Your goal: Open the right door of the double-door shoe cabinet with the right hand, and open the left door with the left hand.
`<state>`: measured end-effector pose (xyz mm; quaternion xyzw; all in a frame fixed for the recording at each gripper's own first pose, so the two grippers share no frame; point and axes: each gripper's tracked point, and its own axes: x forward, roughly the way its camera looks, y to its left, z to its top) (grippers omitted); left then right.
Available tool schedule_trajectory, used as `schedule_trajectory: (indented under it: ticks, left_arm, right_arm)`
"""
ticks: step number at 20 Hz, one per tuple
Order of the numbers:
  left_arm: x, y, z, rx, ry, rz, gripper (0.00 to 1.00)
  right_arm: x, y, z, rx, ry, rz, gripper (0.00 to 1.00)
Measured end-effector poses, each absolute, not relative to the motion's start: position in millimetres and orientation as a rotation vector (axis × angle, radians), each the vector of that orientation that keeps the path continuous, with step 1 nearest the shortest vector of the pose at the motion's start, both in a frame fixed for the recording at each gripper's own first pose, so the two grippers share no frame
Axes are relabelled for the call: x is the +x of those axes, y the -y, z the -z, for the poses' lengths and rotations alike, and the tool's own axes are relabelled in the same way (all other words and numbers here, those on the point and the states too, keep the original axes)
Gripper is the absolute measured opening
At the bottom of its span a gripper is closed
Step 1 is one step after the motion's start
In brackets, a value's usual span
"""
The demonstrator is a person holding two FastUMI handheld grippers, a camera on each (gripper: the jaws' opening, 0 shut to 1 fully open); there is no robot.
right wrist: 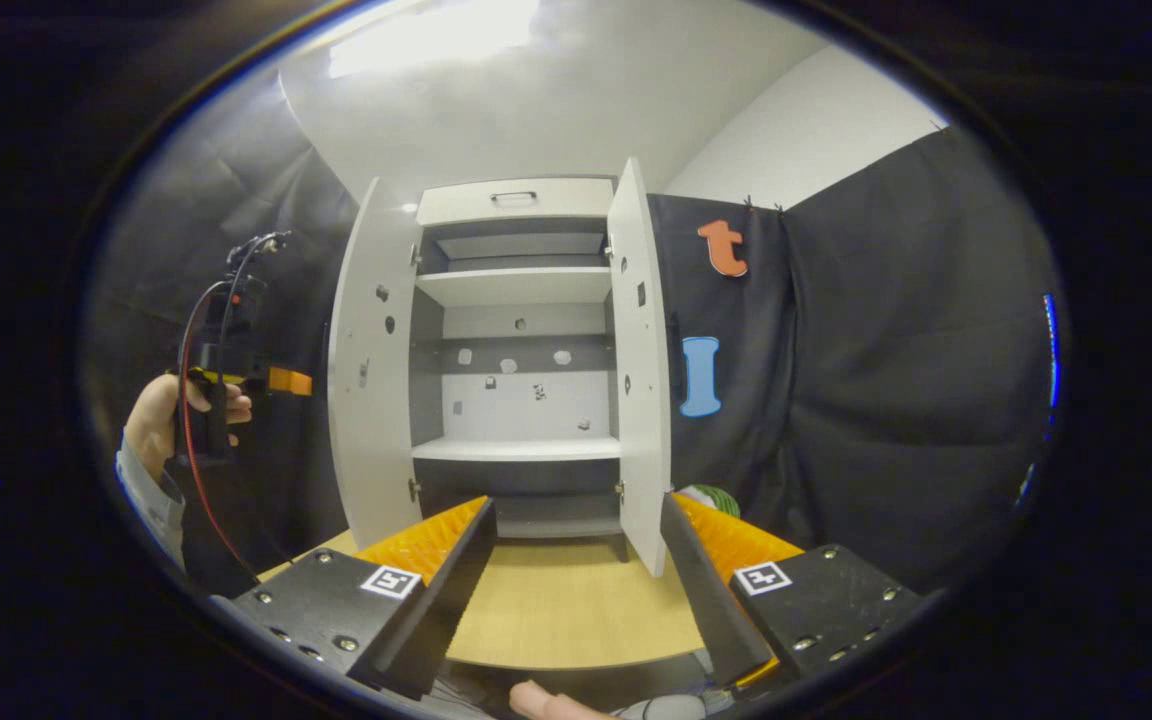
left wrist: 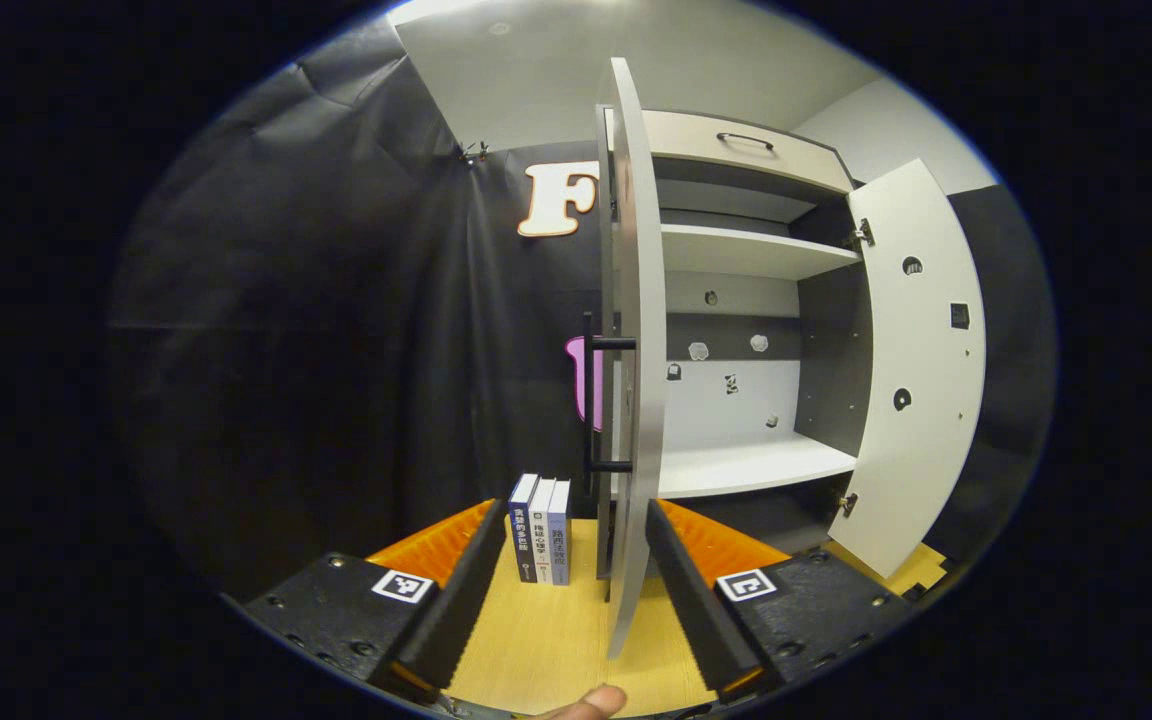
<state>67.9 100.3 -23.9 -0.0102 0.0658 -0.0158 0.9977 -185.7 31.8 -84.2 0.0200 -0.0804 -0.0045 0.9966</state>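
In the right gripper view, the left gripper is seen far left, held by a hand beside the swung-out left door; whether its fingers are apart cannot be told there. The shoe cabinet stands open on the wooden table, shelves bare. The right door is also swung out. The right gripper is held with fingers apart, gripping nothing.

In the left gripper view, three books stand by the left door's edge, and the left gripper's fingers are spread apart.

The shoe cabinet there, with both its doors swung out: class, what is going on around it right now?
A person works a two-finger gripper in each hand at a shoe cabinet standing on a wooden table. The left door and the right door both stand wide open, showing bare shelves. The left gripper is open, straddling the left door's edge. The right gripper is open and holds nothing. Three books stand beside the cabinet.
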Motion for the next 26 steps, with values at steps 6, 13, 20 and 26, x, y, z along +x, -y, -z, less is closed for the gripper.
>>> schedule_trajectory:
  ticks: [6,13,20,26]
  left_arm:
    - [25.0,-95.6,17.7,-0.048,-0.091,0.021,0.98]
    - [-34.6,-57.8,11.1,-0.066,-0.054,0.082,0.96]
    - [-79.2,-13.2,47.0,-0.054,-0.074,0.154,0.96]
    - [-117.6,23.7,74.2,-0.008,-0.043,0.176,0.94]
  right_arm:
    - [-189.1,-30.7,82.5,0.033,0.171,0.01,0.98]
    - [-188.3,-32.6,86.0,0.041,0.164,0.008,0.98]
    - [-192.1,-34.4,87.8,0.012,0.169,0.0,0.98]
    - [-189.9,-31.1,91.6,0.016,0.159,0.005,0.98]
